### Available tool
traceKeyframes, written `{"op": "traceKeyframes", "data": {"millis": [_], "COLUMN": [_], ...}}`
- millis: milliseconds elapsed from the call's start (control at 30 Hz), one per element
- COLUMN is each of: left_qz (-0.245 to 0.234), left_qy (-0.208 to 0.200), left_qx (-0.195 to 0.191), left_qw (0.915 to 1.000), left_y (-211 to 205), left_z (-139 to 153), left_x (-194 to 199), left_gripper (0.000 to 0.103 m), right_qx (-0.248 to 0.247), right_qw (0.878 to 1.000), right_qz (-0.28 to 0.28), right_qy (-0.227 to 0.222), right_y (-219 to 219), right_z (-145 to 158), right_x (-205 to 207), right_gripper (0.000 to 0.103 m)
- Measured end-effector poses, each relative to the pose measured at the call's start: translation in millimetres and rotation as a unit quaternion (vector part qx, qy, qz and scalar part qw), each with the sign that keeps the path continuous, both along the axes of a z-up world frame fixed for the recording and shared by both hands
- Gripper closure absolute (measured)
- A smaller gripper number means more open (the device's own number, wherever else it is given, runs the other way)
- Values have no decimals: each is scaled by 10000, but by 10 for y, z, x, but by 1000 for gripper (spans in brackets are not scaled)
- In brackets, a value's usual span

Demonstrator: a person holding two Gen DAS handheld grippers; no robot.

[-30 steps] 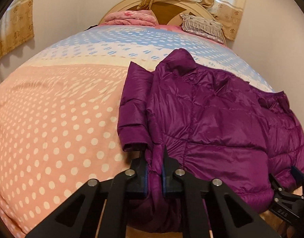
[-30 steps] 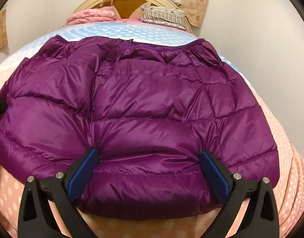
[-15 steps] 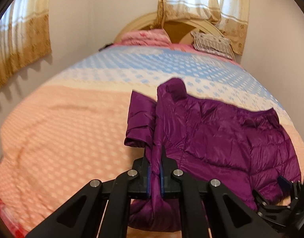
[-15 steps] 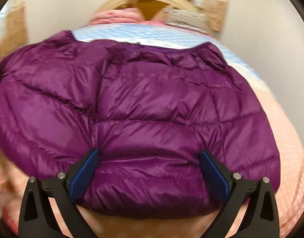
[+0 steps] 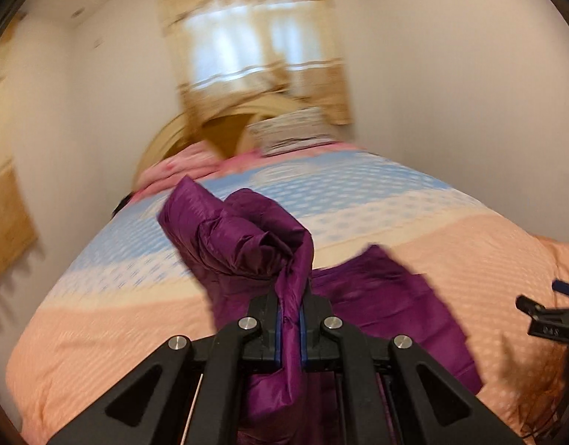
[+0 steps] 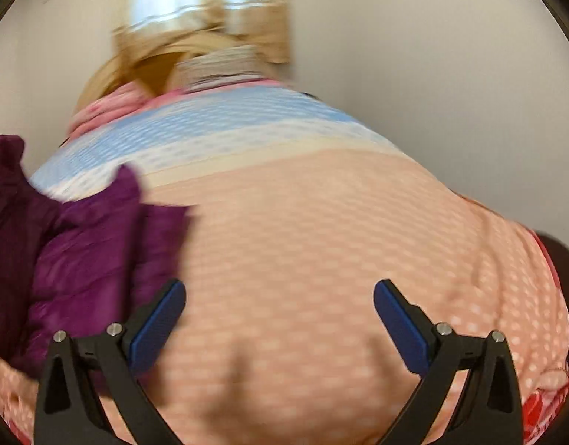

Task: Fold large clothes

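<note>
A purple puffer jacket (image 5: 247,244) hangs bunched from my left gripper (image 5: 291,324), which is shut on its edge and holds it lifted above the bed. The rest of the jacket trails down onto the bedspread (image 5: 388,293). In the right wrist view the jacket (image 6: 80,256) shows at the left. My right gripper (image 6: 279,315) is open and empty above bare bedspread, to the right of the jacket. It also shows at the right edge of the left wrist view (image 5: 544,319).
The bed (image 6: 321,241) has a peach, cream and blue dotted cover. Pink bedding (image 5: 173,170) and a striped pillow (image 5: 292,133) lie by the wooden headboard. A curtained window (image 5: 255,44) is behind. A wall (image 6: 451,74) runs along the right.
My left gripper has lifted the jacket's edge up and the jacket now hangs bunched. My right gripper has moved off the jacket to the right and stays open. Both views are blurred by motion.
</note>
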State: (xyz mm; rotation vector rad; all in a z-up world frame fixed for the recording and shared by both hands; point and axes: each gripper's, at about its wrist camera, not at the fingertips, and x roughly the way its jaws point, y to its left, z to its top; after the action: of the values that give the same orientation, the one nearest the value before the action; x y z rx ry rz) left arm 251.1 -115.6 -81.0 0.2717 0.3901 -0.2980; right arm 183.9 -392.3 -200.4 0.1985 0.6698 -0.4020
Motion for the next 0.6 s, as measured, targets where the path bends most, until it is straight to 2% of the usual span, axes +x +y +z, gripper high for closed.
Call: {"op": "traceKeyframes", "data": {"millis": [133,267,367,467,600], "left_qz": [-614,-999,-1140,-1143,-1230], "left_qy": [207,653,508,337,256], "left_qx": [370,894,1396,1512,1535], "left_qw": [9972,9888,9823,9813,9801], "left_y": [-702,-1251,-1471,-1487,-1517], "left_z": [-334,-895,-1237,-1307,-1177], "left_x": [85,142,15,-76,-225], "left_gripper": [98,98,97,94,88], "right_qx": [-94,-43,-19,84,37], "right_qw": [9989,9974,9963,9959,9961], "right_qz": [-386,-599,-707,-728,-687], "right_qy": [243,395,481,523,553], "right_y": [-307,-546,-614,-664,-604], "right_z": [-130,-205,-244,-293,-319], "right_x": [-148,-141,-189,-182,-109], "right_gripper": [0,0,0,0,0]}}
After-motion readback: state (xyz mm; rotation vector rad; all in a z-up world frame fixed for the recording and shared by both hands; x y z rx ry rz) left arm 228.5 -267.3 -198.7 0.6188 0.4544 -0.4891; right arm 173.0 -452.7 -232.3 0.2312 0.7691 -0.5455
